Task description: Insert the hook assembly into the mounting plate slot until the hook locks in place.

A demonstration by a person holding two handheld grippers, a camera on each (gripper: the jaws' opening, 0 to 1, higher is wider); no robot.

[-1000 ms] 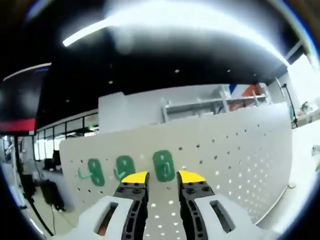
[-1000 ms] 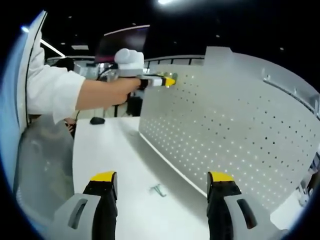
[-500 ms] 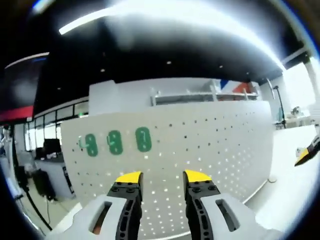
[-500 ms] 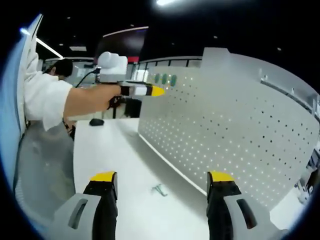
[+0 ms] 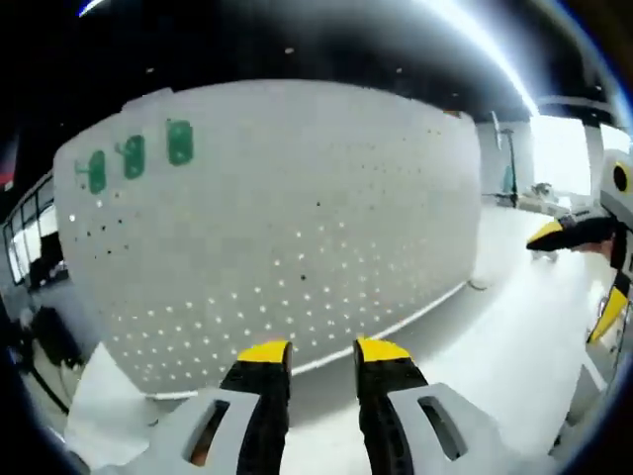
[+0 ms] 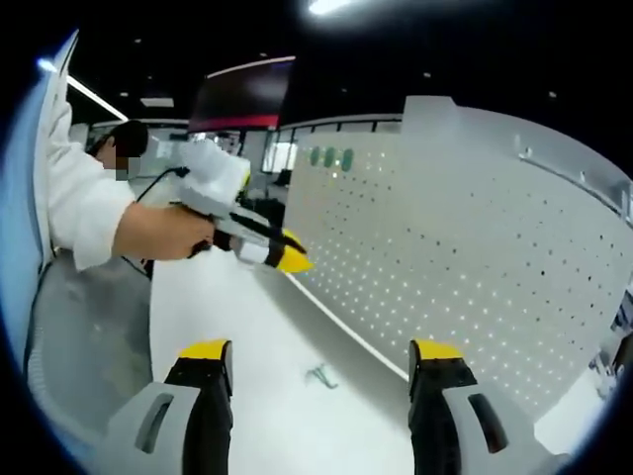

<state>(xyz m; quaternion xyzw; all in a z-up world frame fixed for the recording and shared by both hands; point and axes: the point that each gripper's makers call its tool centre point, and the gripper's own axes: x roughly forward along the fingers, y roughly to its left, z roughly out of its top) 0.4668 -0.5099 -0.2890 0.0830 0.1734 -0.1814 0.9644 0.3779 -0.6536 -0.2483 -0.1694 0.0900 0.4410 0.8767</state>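
Observation:
A white pegboard mounting plate [image 5: 297, 198] [image 6: 475, 267] stands upright on the white table [image 6: 218, 327]. Three green hook assemblies [image 5: 134, 156] [image 6: 329, 156] hang in a row near its top far end. A loose green hook [image 6: 318, 375] lies on the table by the plate's foot, just beyond my right gripper [image 6: 320, 351], which is wide open and empty. My left gripper [image 5: 322, 351] [image 6: 287, 259] hovers low, angled at the plate's bottom edge, its jaws a narrow gap apart with nothing between them. The right gripper [image 5: 584, 272] enters the left gripper view at the right edge.
A person's hand [image 6: 163, 233] and white sleeve [image 6: 84, 188] carry the left gripper over the table's far half. Office furniture and windows lie behind the plate. The table's left edge [image 6: 148, 327] drops to a grey floor.
My left gripper has drawn back from the hung hooks and dropped towards the table, now pointing at the plate's lower edge. The right gripper and the loose hook have stayed put.

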